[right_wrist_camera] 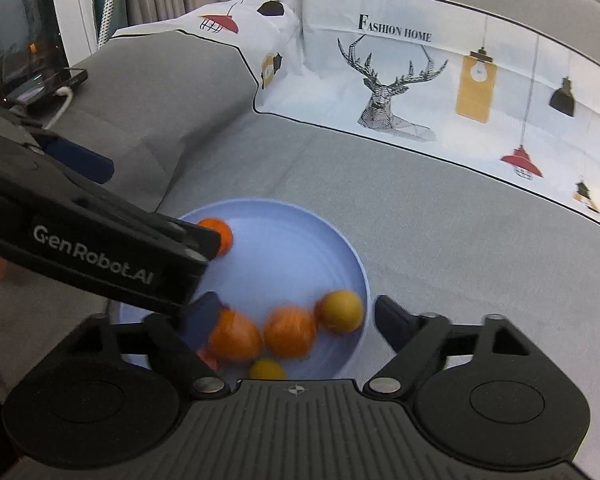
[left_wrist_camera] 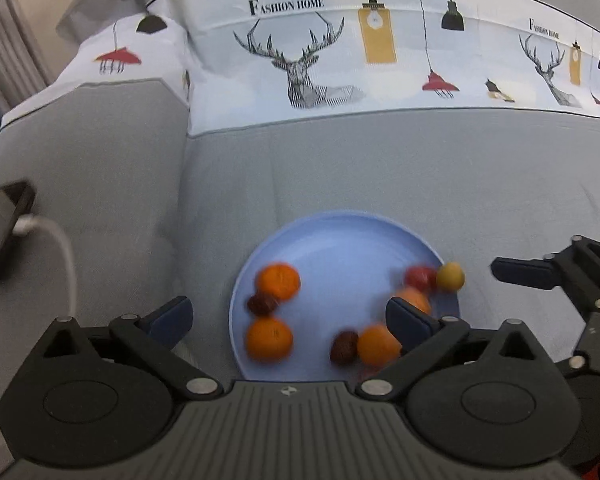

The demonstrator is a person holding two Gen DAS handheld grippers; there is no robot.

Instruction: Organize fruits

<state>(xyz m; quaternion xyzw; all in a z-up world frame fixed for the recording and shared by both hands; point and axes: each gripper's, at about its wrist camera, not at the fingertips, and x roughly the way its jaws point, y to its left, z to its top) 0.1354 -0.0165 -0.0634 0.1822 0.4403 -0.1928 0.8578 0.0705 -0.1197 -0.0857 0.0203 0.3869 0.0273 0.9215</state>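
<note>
A light blue plate (left_wrist_camera: 340, 240) lies on a grey sofa seat and holds blurred fruits: several oranges (left_wrist_camera: 279, 280), two dark red fruits (left_wrist_camera: 344, 347), a red one (left_wrist_camera: 419, 277) and a yellow one (left_wrist_camera: 450, 276) at its right rim. My left gripper (left_wrist_camera: 288, 316) is open and empty above the plate's near side. The right gripper's finger (left_wrist_camera: 528, 272) shows at the right. In the right wrist view the plate (right_wrist_camera: 284, 240) holds oranges (right_wrist_camera: 290, 332) and yellow fruits (right_wrist_camera: 340, 311). My right gripper (right_wrist_camera: 296, 320) is open and empty over them. The left gripper body (right_wrist_camera: 100, 256) crosses the plate's left side.
A cushion with a deer print (left_wrist_camera: 300, 72) stands behind the plate. A phone (left_wrist_camera: 4, 224) with a white cable (left_wrist_camera: 60, 248) lies on the sofa at the left. Grey seat fabric (left_wrist_camera: 420, 168) surrounds the plate.
</note>
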